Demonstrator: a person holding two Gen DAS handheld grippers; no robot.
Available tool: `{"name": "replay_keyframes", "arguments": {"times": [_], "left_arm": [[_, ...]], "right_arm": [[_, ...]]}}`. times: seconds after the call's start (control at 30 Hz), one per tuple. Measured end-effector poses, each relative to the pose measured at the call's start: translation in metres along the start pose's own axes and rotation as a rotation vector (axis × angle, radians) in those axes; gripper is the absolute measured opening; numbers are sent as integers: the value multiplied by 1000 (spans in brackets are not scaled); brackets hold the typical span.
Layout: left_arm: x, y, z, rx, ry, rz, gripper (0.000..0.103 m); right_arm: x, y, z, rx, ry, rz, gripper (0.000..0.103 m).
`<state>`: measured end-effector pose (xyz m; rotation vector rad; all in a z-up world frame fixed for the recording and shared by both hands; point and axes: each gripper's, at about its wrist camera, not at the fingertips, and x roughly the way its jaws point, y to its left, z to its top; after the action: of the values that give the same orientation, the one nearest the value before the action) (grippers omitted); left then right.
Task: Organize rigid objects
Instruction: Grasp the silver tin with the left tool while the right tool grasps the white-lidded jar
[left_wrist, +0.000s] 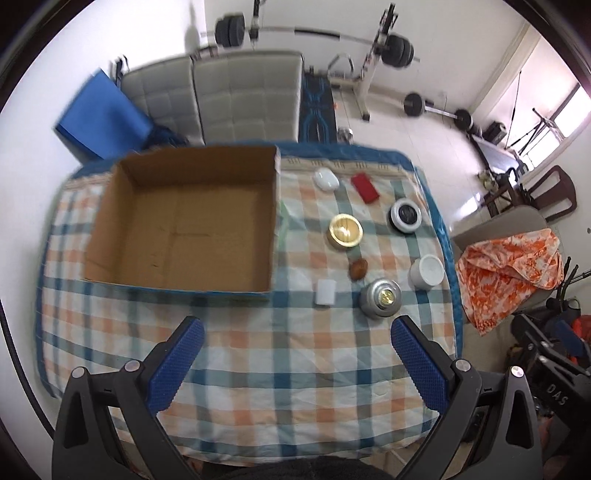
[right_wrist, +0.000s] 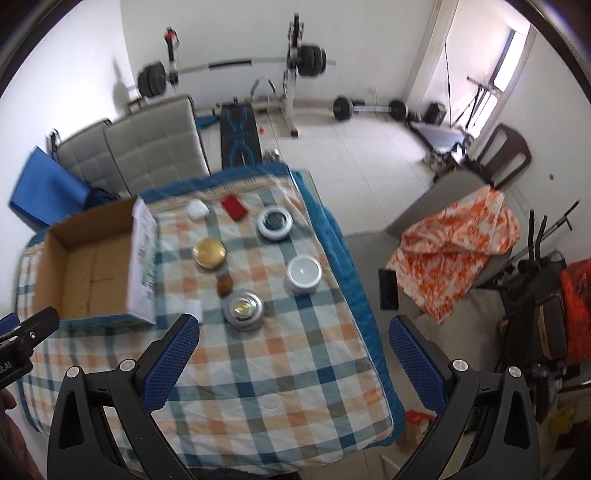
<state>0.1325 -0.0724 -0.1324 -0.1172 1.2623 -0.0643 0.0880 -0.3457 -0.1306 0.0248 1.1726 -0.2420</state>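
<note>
**Rigid objects laid out beside an empty box**

Both tools, left tool (left_wrist: 295, 350) and right tool (right_wrist: 293, 350), hang released and empty above the checked tabletop (left_wrist: 258, 387). The open cardboard box (left_wrist: 184, 229) stands empty at left, presumably the destination. To its right, well apart from one another, lie small items: a gold-lidded tin (left_wrist: 345, 232), a silver jar (left_wrist: 380, 298), a white pot (left_wrist: 426, 272) and a red block (left_wrist: 365, 188).

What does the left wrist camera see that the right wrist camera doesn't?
Only the left wrist view shows the cardboard box's whole empty floor and the full white block. Only the right wrist view shows the box's printed outer side, a black phone on the chair, and the left gripper's edge. Both show the gold tin, red case, white jar and open grippers.
</note>
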Motion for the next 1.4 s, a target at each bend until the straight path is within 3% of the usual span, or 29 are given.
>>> {"name": "replay_keyframes", "arguments": {"times": [0.13,0.37,0.67,0.73,0.8,0.9,1.07,1.3,1.37,1.4], "left_arm": [[69,-35,19,25,118,-25,103],[175,-83,38,41,297,27,103],[230,-99,42,64,342,166,103],[234,-100,42,72,340,186,103],[234,-101,41,82,336,211,103],[232,-105,38,94,352,197,103],[235,-123,20,123,415,78,103],[274,-152,-1,224,492,81,103],[279,-161,-6,278,478,109,93],[282,-163,-8,286,479,100,80]], "right_arm": [[81,-17,19,-26,90,-37,103],[218,-37,52,-32,237,-5,103],[333,-30,60,26,431,114,97],[350,-27,60,33,466,119,83],[363,-26,58,57,499,155,71],[361,-29,57,59,494,147,70],[339,-44,33,6,521,141,70],[342,-70,-5,55,570,129,70],[346,-76,-9,86,574,137,70],[346,-75,-10,92,574,137,70]]}}
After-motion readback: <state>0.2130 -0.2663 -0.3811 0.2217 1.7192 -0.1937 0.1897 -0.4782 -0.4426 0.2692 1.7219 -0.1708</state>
